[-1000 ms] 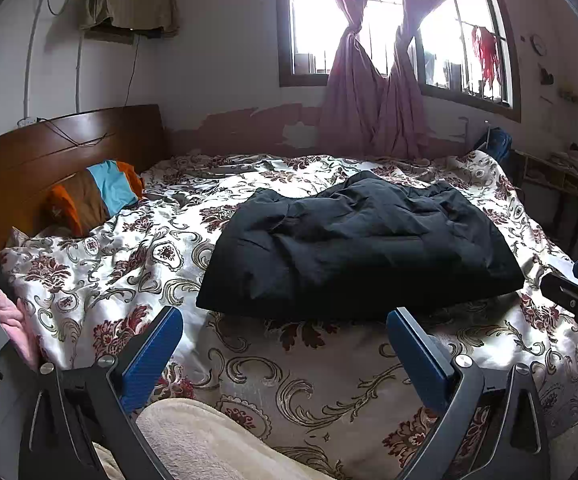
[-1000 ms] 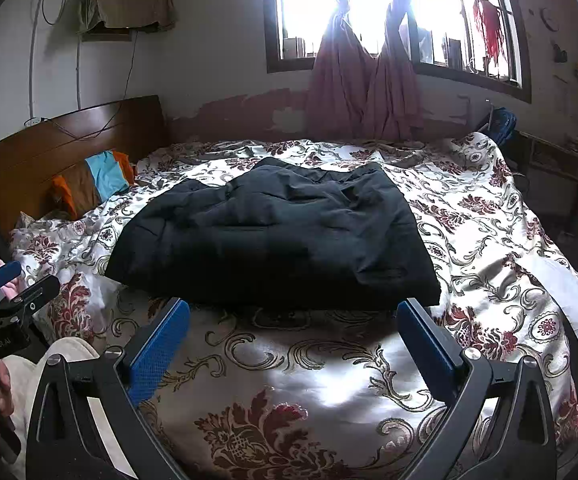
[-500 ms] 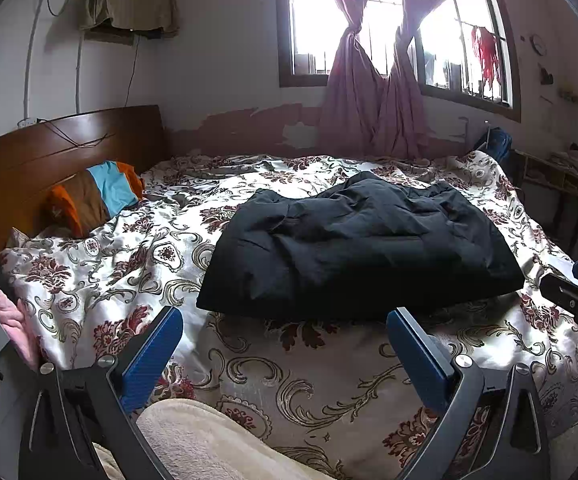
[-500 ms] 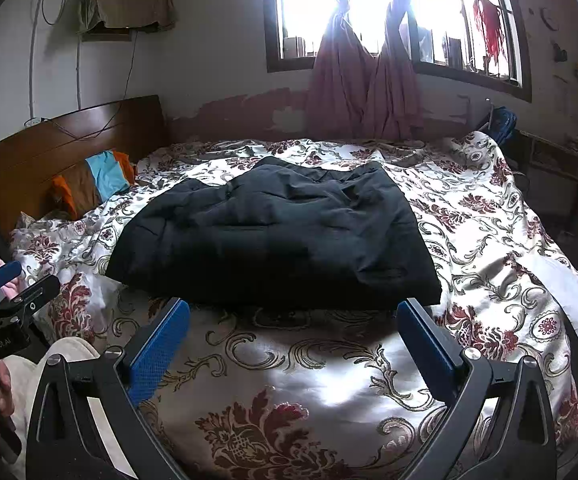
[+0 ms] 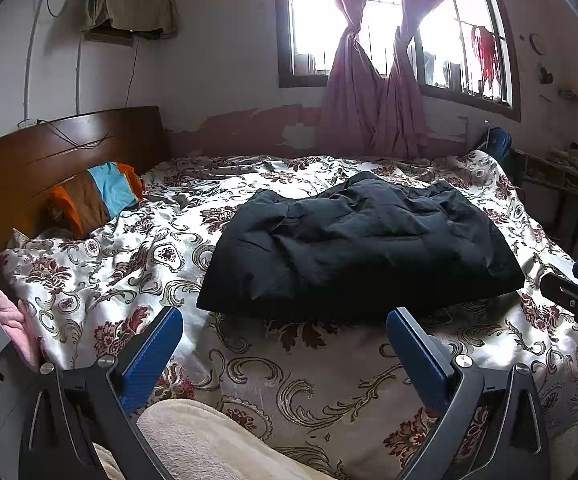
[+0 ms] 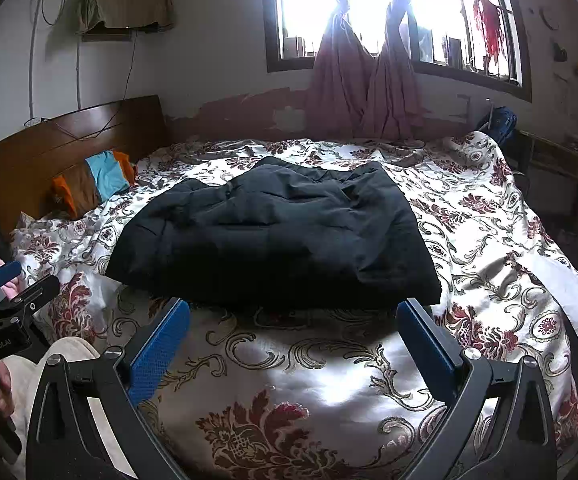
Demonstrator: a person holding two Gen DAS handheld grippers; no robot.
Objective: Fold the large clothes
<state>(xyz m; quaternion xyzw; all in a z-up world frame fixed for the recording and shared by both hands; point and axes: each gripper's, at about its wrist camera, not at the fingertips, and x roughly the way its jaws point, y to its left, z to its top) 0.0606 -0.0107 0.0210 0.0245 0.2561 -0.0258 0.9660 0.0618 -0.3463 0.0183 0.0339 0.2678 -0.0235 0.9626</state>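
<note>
A large black padded garment (image 5: 353, 252) lies folded in a rough rectangle on the floral bedspread (image 5: 129, 264); it also shows in the right wrist view (image 6: 273, 240). My left gripper (image 5: 285, 320) is open and empty, held back from the garment's near edge above the bed's front. My right gripper (image 6: 293, 312) is open and empty, just short of the same near edge. The right gripper's body shows at the right edge of the left wrist view (image 5: 577, 296). The left gripper's body shows at the left edge of the right wrist view (image 6: 13, 304).
A wooden headboard (image 5: 49, 160) stands at the left with an orange, brown and blue pillow (image 5: 97, 196). A window with pink curtains (image 5: 373, 96) is behind the bed. A low shelf (image 5: 557, 184) stands at the right. A white sheet (image 6: 569, 284) lies on the bed's right side.
</note>
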